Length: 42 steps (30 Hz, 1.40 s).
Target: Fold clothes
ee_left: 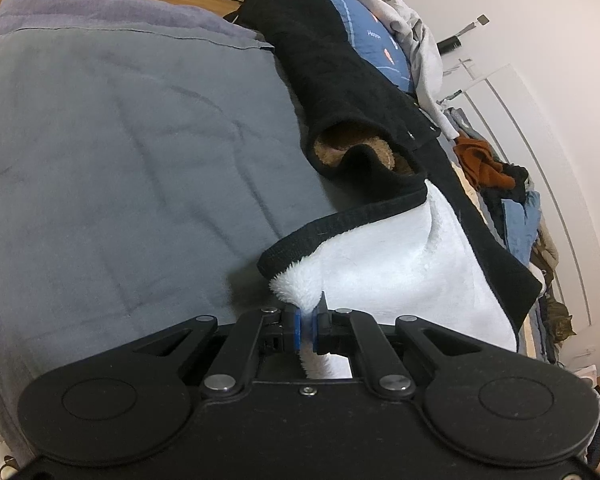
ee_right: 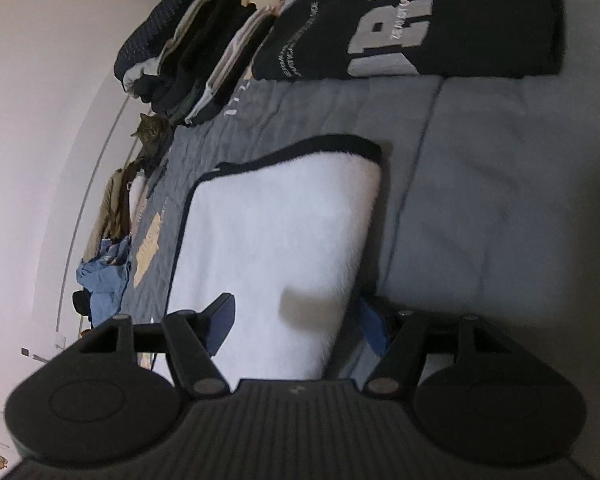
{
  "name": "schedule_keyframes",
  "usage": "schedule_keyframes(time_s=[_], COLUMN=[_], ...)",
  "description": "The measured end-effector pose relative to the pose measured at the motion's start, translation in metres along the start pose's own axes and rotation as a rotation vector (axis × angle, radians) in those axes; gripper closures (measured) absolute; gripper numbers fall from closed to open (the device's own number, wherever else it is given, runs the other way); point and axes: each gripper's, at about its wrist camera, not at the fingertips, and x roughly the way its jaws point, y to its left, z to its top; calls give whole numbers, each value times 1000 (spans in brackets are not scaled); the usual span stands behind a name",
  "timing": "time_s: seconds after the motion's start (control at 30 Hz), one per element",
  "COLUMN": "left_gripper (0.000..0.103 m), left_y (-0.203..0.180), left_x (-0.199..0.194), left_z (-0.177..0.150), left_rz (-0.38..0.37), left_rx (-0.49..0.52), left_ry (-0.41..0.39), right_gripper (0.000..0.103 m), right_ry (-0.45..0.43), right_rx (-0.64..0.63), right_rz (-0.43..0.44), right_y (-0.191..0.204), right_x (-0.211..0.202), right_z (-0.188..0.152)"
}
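White fleece filled the space nearest me: my left tool point(ee_left: 307, 328) was clamped on the fluffy lining of the black garment point(ee_left: 380, 256), its blue pads point(ee_left: 296, 330) pressed tight against a pinch of pile at the garment's near corner. My right tool point(ee_right: 296, 322) stood wide open over the same garment point(ee_right: 276, 240), one pad on each side of the white lining and gripping nothing; I could not tell whether the pads touched the fleece.

The garment lay on the grey blanket point(ee_left: 120, 140) covering the bed, lining turned upward, with a black bound edge point(ee_left: 340, 216) curving around the white. Just beyond that edge, a black sleeve point(ee_left: 332, 92) stretched away from me, its cuff gaping to show a brown fleecy inside point(ee_left: 340, 152).

Farther than the sleeve, a blue printed cushion or quilt point(ee_left: 376, 32) and a pale grey cloth point(ee_left: 404, 20) were heaped near the white wall. To the garment's side, along that wall, loose clothes trailed in a row, rust-orange point(ee_left: 480, 160) among them, then blue denim point(ee_left: 520, 220), and a tabby cat point(ee_left: 560, 324) sat by them.

From my right tool's view, beyond the garment's far edge, a folded black shirt with large grey lettering point(ee_right: 400, 24) lay on the blanket, and beside it a stack of folded dark and pale clothes point(ee_right: 188, 48).
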Motion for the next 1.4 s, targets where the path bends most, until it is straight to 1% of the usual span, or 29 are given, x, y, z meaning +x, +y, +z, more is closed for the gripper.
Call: schedule_keyframes(time_s=[0.13,0.27,0.3,0.33,0.37,0.4,0.47,0.5,0.67,0.83,1.0,1.03,1.07,1.13,1.2,1.27,1.33,1.4], left_gripper=[98,98,98,98,98,98,98,98,98,98,99,101,103,103,103,103,103,102], left_y=[-1,-1,-1,0,1,1,2,2,2,11,28,32,36,43,50,57,60,63], left_x=[3,4,4,4,4,2,0,-2,-16,-37,-57,-61,-65,-73,-81,-88,-87,-86], left_z=[0,-2,-2,-2,-2,-2,-1,0,6,14,18,19,19,21,23,24,22,20], left_rz=[9,12,11,10,8,2,-9,-16,-49,-59,-55,-54,-53,-51,-49,-48,-78,-108], left_rx=[6,12,9,6,0,-3,-8,-8,-1,-3,13,16,20,26,32,38,7,-23], left_ry=[-1,-8,-8,-8,-9,-10,-13,-16,-33,-41,-37,-36,-35,-33,-31,-29,-10,9], right_gripper=[32,33,39,58,72,95,96,97,98,99,99,99,99,99,99,96,95,94], right_ry=[-21,-27,-31,-35,-40,-40,-44,-52,-103,-80,-47,-42,-33,-14,0,19,33,23], right_rx=[-8,-58,-68,-70,-64,-44,20,29,5,-12,-42,-50,-52,-58,-81,-134,-130,-148], right_rz=[6,-34,-48,-57,-65,-71,-49,-42,11,40,59,59,57,50,21,-21,-52,-81], right_y=[2,11,14,15,15,13,7,7,26,34,34,32,30,24,23,24,22,23], right_x=[4,7,6,6,6,7,5,2,-23,-51,-76,-83,-88,-97,-99,-97,-96,-99], right_z=[-1,-4,-5,-5,-5,-4,-3,-3,-7,-8,-13,-17,-21,-27,-30,-30,-30,-31])
